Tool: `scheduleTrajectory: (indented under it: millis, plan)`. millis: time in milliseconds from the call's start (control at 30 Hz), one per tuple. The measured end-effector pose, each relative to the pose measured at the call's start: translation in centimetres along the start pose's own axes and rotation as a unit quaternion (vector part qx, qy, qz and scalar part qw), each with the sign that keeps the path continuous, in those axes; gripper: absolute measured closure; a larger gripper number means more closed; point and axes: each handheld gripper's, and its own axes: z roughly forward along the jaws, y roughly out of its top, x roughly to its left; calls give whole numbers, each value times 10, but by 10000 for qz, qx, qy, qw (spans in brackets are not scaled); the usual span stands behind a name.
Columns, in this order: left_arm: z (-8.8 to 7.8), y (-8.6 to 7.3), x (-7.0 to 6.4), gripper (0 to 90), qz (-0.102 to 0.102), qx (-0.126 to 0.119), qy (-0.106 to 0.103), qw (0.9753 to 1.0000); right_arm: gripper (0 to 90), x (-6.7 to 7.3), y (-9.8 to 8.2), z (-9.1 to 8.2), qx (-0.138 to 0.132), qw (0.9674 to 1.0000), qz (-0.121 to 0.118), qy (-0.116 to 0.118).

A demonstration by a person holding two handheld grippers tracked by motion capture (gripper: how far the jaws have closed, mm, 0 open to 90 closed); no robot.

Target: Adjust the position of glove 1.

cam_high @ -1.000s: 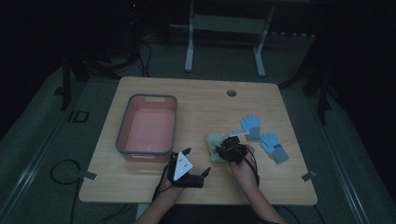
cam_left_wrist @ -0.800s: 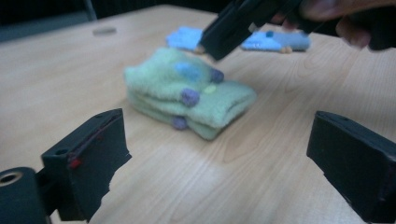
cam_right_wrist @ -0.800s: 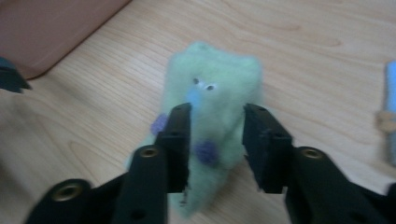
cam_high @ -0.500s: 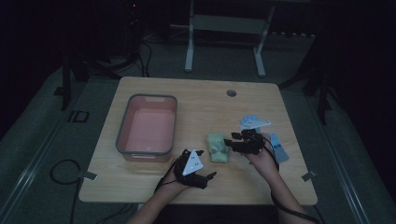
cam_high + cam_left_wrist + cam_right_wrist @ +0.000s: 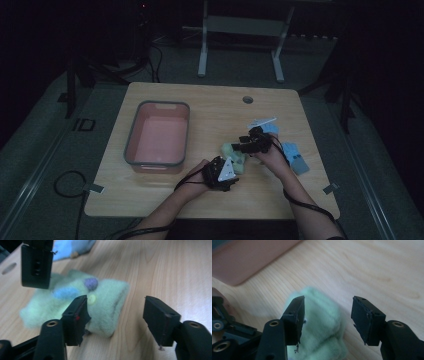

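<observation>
Sock (image 5: 100, 300), pale green and fuzzy with blue, purple and yellow dots, between both half-open, empty hand-held grippers (image 5: 231, 170).

Bin (image 5: 132, 145), pink inside with a grey rim, on the left half of the table (image 5: 210, 102), its long side along the left edge, nothing in it. Round hole (image 5: 247, 99) in the tabletop near the far edge, right of centre. Blue socks (image 5: 297, 159) lie near the right edge; another blue sock (image 5: 272, 128) sits just beyond them. Grey frame (image 5: 240, 30) stands on the floor past the far edge. Black cable loop (image 5: 67, 182) lies on the floor off the near left corner.
</observation>
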Motion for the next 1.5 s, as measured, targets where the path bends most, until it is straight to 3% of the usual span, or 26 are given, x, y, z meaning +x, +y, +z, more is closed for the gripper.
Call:
scheduleTrajectory:
  millis: [100, 267, 367, 433, 533, 767, 867, 1233, 1500]
  plan:
    - [3, 0, 0, 424, 74, 82, 30, 9999, 431, -4, -7, 9, 203, 9998, 80, 39]
    - [8, 2, -1, 467, 332, 281, 143, 9990, 433, -15, -15, 21, 539, 9961, 530, 461]
    - [9, 1, -1, 534, 314, 331, 276, 9986, 509, -17, -18, 22, 448, 9951, 588, 650]
    - [9, 2, 2, 635, 250, 343, 368, 9984, 593, -17, -19, 21, 387, 9945, 695, 685]
    - [6, 6, 7, 733, 160, 399, 268, 9987, 677, -14, -19, 16, 290, 9950, 741, 605]
    - [0, 18, 16, 773, 80, 607, 47, 9981, 715, -12, -15, 10, 190, 9945, 850, 587]
    - [-6, 25, 21, 777, 15, 619, -27, 9981, 717, -7, -8, 3, 152, 9956, 755, 535]
    - [-45, 51, 38, 778, 182, 595, -20, 9981, 718, 11, 22, -27, -191, 9964, 598, 572]
    - [-74, 61, 52, 778, 285, 643, 46, 9975, 718, 26, 46, -37, -310, 9966, 477, 593]
